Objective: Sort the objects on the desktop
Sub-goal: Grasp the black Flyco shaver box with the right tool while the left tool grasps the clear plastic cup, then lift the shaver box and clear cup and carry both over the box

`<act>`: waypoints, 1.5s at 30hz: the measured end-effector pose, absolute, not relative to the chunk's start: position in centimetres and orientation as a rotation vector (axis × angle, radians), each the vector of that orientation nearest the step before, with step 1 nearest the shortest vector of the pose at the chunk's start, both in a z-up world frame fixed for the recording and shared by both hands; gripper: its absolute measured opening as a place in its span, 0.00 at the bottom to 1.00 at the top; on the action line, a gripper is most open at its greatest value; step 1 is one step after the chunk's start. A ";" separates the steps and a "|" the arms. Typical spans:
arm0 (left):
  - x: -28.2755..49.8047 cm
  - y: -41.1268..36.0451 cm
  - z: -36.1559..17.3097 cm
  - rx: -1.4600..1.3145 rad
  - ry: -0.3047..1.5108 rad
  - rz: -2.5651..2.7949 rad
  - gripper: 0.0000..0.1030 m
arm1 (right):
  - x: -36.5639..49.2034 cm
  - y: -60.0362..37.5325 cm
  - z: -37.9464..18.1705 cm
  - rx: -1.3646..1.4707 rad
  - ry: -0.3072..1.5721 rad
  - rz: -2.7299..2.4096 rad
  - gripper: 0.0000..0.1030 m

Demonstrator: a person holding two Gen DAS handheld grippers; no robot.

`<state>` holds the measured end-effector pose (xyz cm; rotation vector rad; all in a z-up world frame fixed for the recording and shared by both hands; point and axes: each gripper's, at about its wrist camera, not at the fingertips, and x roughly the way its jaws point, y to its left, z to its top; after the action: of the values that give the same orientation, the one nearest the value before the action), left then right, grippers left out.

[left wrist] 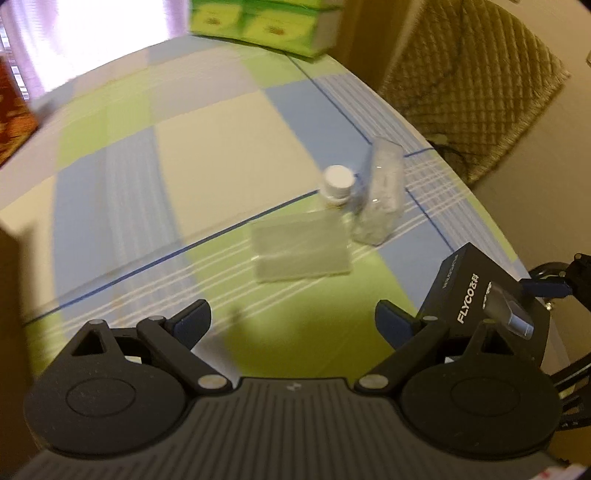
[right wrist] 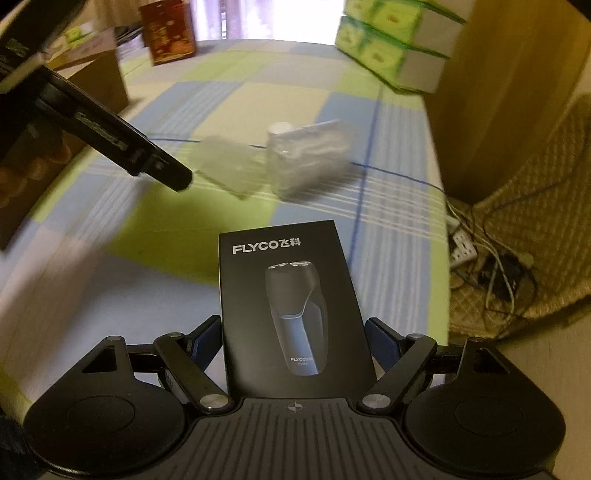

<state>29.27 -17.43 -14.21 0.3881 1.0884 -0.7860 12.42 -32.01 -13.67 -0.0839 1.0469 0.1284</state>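
Note:
A black FLYCO shaver box [right wrist: 288, 295] sits between the blue pads of my right gripper [right wrist: 293, 332], which is shut on it near the table's right edge. The left wrist view shows the same box [left wrist: 476, 295] tilted at the right. My left gripper [left wrist: 291, 321] is open with nothing between its fingers, over the checked tablecloth [left wrist: 184, 155]. Ahead of it lie a flat clear plastic case [left wrist: 301, 251], a white-capped bottle [left wrist: 337, 184] and an upright clear plastic box [left wrist: 380, 199], close together. Both views are blurred.
Green tissue boxes [right wrist: 395, 44] are stacked at the far right corner. A red box [right wrist: 170, 33] and a cardboard box [right wrist: 96, 77] stand at the far left. Beyond the right table edge are a quilted cushion [left wrist: 469, 85] and a power strip with cables [right wrist: 465, 251] on the floor.

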 end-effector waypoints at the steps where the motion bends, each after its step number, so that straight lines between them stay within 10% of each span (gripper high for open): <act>1: 29.6 -18.0 -14.6 0.391 1.088 -0.796 0.91 | 12.5 -32.2 -13.7 -0.078 1.047 0.118 0.77; 10: 32.0 -21.3 -17.4 0.416 1.108 -0.801 0.89 | 12.9 -32.9 -13.8 -0.031 1.056 0.076 0.77; 17: 32.4 -21.4 -18.3 0.449 1.093 -0.790 0.68 | 13.5 -32.9 -14.3 -0.036 1.068 0.080 0.77; 45: 26.0 -9.2 -16.2 0.342 1.132 -0.660 0.68 | 14.2 -29.2 -14.3 -0.141 1.092 0.181 0.74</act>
<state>26.02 -9.24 -16.22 0.3422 1.1315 -0.6603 14.19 -29.15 -14.30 -0.1407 1.0918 0.1815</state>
